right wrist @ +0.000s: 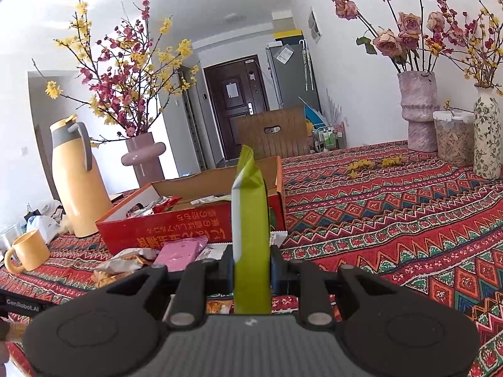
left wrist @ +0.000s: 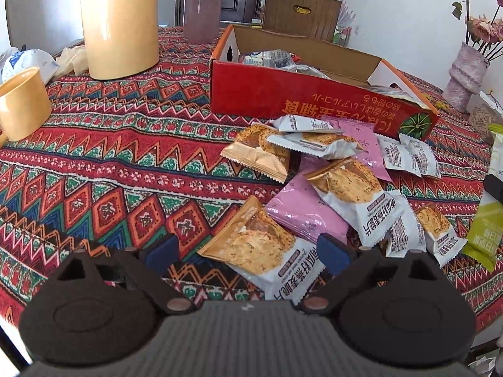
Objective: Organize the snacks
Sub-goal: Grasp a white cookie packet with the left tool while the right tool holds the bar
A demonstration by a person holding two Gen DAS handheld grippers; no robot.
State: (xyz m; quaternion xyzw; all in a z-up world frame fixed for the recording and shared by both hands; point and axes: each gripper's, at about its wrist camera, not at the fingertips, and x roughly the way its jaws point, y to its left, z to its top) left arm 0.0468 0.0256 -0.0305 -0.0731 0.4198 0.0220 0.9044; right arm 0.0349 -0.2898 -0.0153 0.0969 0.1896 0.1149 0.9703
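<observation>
Green packet (right wrist: 250,235) stands upright, pinched in right claw (right wrist: 251,267).

Patterned tablecloth (left wrist: 110,163) under snack packets (left wrist: 314,188), box (left wrist: 283,94).

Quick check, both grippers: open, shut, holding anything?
Left gripper: open, empty, over a cracker packet.
Right gripper: shut on a green snack packet.

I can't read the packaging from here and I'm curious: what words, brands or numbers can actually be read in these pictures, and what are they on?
"GenRobot.AI": white letters on the left gripper, seen at the right wrist view's left edge.
Red box: gold East Asian print, upside down; not reliably readable.
Biscuit packet: dark Chinese characters, upside down; unreadable.
Green packet in the right gripper: its print is too blurred.
</observation>
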